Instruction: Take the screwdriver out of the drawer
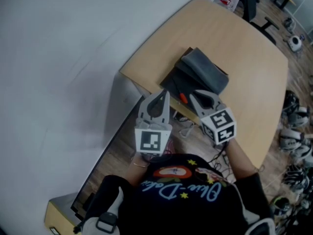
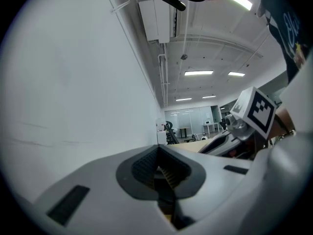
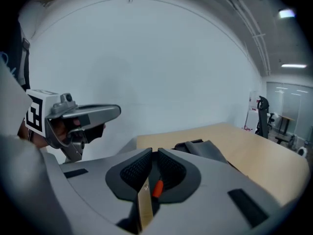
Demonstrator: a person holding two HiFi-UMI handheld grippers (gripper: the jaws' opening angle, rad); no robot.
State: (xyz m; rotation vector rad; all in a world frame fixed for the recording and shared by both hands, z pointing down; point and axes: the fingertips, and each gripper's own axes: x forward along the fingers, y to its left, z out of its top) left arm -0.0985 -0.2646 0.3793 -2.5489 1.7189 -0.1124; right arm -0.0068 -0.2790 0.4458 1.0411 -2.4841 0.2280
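Note:
A dark grey drawer box [image 1: 204, 70] lies on the wooden table [image 1: 254, 77], its black drawer [image 1: 171, 84] pulled out toward me. The screwdriver's red handle [image 1: 182, 98] shows at the drawer's near end. My right gripper [image 1: 194, 96] hangs just right of the handle, jaws a crack apart and empty. In the right gripper view the red handle [image 3: 157, 187] appears through that narrow gap, beyond the pads, with the grey box [image 3: 208, 150] behind. My left gripper [image 1: 165, 95] is just left of the handle, shut and empty. The right gripper's marker cube [image 2: 258, 109] shows in the left gripper view.
A white wall [image 1: 58, 58] runs along the left. The table's near edge [image 1: 146, 89] drops to a wood floor with cables [image 1: 183, 131]. Shoes and gear [image 1: 296, 131] lie on the floor at the right. A low cabinet [image 1: 61, 212] stands at the bottom left.

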